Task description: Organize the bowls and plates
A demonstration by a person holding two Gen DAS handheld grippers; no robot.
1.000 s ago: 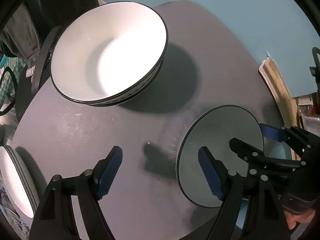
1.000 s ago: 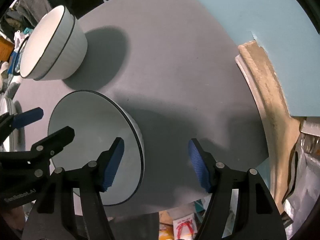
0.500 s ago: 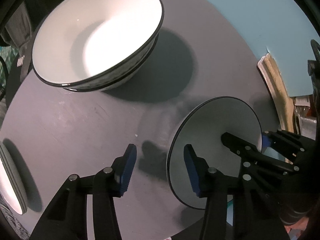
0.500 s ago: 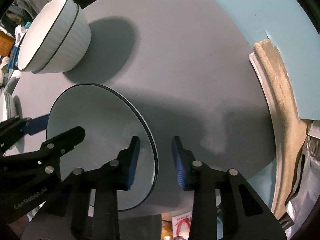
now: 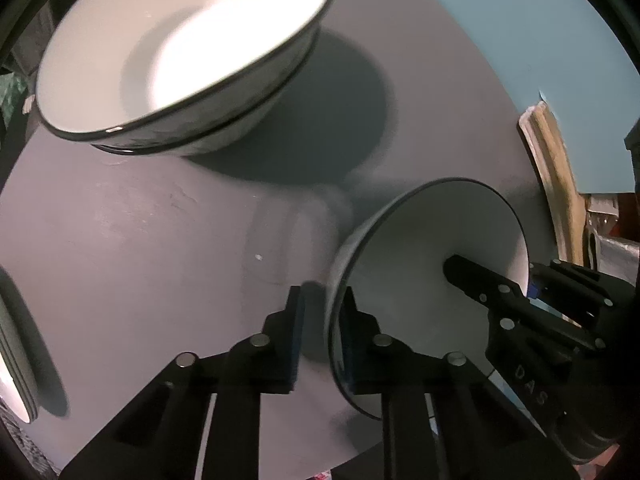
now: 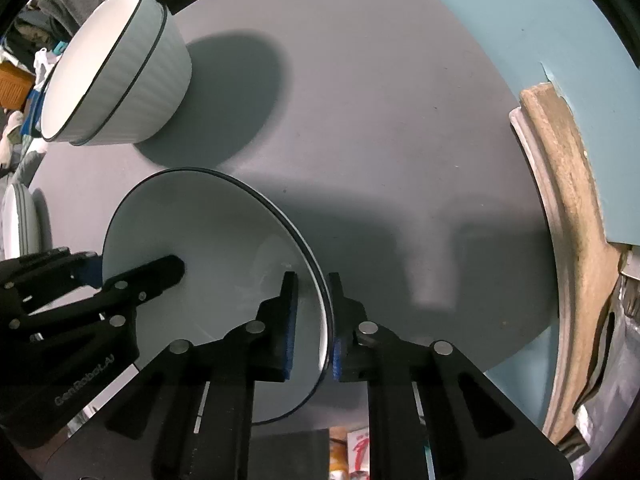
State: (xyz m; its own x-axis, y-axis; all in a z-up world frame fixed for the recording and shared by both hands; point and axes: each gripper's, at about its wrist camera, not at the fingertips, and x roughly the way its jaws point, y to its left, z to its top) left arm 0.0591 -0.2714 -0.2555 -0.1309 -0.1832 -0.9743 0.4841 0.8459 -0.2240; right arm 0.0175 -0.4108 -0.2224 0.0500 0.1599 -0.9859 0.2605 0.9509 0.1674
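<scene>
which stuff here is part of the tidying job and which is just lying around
Job:
- bowl, gripped on opposite rims by left tongs and right tongs, both just closed
- stacked bowls
- plates at the table edge

Lying about:
- clutter below the table
- wooden trim

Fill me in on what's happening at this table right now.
A person is tidying dishes with two handheld grippers. Both have just closed on the same bowl on the round grey table: the left gripper clamps one side of the rim, the right gripper the opposite side. Two nested white bowls already sit further back, and stacked plates lie at the table's edge.
</scene>
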